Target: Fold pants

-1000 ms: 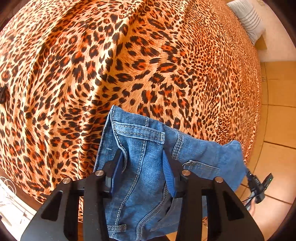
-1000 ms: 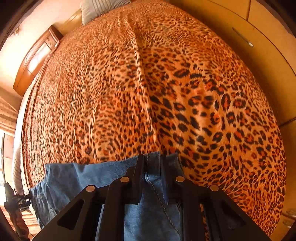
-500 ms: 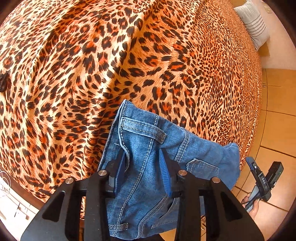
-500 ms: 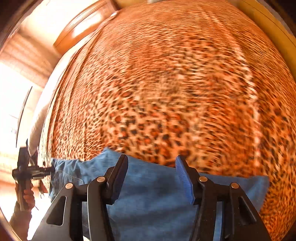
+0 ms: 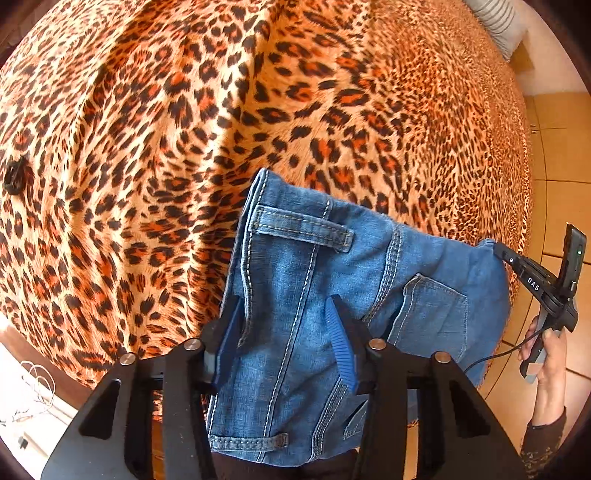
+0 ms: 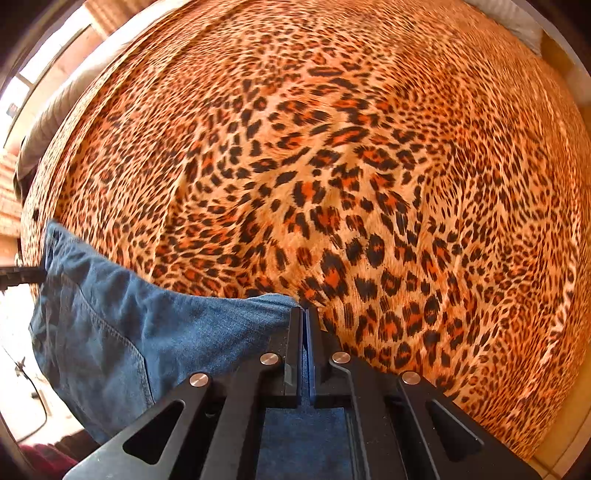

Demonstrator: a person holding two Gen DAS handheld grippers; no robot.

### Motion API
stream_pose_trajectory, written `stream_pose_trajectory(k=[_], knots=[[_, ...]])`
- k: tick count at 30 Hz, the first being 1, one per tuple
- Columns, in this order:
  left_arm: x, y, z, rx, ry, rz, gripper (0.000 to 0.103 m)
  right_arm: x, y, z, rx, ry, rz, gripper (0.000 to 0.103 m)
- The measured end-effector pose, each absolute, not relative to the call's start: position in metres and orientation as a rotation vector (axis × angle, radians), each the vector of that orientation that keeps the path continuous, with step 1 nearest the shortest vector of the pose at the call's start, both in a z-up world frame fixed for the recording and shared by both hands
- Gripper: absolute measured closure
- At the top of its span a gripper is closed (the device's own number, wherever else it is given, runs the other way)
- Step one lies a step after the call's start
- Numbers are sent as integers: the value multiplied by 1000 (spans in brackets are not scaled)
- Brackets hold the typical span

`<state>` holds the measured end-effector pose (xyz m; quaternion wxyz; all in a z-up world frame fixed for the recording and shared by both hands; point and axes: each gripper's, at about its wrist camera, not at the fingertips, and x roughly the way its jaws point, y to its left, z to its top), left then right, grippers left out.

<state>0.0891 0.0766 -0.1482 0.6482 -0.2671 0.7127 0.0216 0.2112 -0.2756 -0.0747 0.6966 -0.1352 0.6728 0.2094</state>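
- Denim filled the lower half of the left wrist view: one pair of jeans (image 5: 303,317) lay bunched at the near edge of the leopard-print bed (image 5: 184,129), with a belt loop and one back pocket showing.
- The left gripper (image 5: 284,332) had its jaws partway apart and opening, waistband cloth between them, the pads seemingly no longer pinching it.
- One right gripper (image 5: 532,284) met the jeans' far corner; one striped pillow (image 5: 498,18) lay beyond.
- In the right wrist view, the right gripper (image 6: 303,317) was closed tight on the jeans' (image 6: 147,325) edge.
- Folding looked barely begun: no neat fold showed yet.
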Motion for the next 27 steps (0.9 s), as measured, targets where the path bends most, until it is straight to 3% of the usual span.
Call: stream_pose_trajectory(k=[4,5,8,16,18,25,27], knots=[[70,100,-122,-654,1552,44,62,202,-288,-62,-196,1468,416,95],[62,105,-114,-674,1537,29,56,197,-299,-55,-130,1457,407,94],[24,112,-102,-782,1515,-37,32,171,-348,-34,118,1416,371,68],[-45,88,-149,-1059,1561,-83,30,30,-509,-13,519,1420,22,61],[-42,81,-158,-1054,1586,-66,30,-7,-552,-13,604,1413,-107,51],[-18,55,-151,-891,1609,-50,31,-71,-609,-61,859,1348,-308,50],[-11,49,-144,-816,1616,-27,36,-70,-609,-67,898,1274,-291,70]])
